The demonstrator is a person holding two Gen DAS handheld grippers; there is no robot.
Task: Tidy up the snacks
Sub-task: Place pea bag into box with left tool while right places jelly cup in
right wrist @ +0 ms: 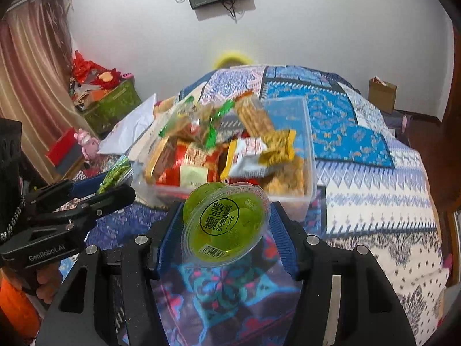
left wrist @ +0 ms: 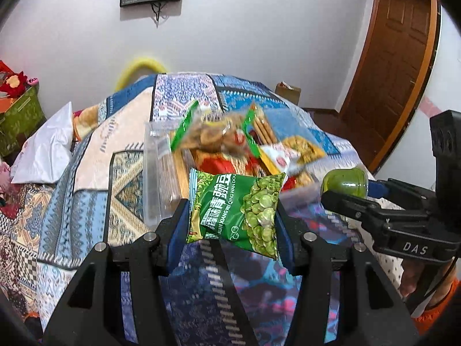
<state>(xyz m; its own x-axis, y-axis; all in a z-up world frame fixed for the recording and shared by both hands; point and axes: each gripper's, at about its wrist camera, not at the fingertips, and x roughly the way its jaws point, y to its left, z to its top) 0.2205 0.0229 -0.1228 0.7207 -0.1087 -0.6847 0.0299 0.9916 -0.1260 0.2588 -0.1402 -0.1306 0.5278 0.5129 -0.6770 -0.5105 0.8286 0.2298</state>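
2 tongs, each holding 1 item; 1 clear bin of snacks between and ahead of them, all over a bed.

Left tongs (left wrist: 233,210): clamped on 1 green pea packet (left wrist: 234,212). Glossy foil pillow pack, crinkled, flat face to the camera. Long axis runs roughly across the jaws, tilted down to the right; printed text reads bottom-to-top. Packet held in the air above the bedspread (left wrist: 95,155), just short of the bin's near wall.

Clear plastic bin (right wrist: 309,155): rectangular, thin transparent walls, sitting on the bedspread. Heaped past the rim with loose packets – exact count can't be told, motion blur. Visible: green-edged clear biscuit bags, a long cracker sleeve, a yellow packet, a white one, red wrappers underneath.

Right tongs (right wrist: 226,225): clamped on 1 green jelly cup (right wrist: 224,227). Round translucent plastic cup, foil-film lid with black circular print and barcode. Lid faces the camera, tilted up-left; cup axis points away toward the bin. Held in the air just before the bin's near wall.

Bedspread: patchwork print, blue/white/beige geometric fabric.
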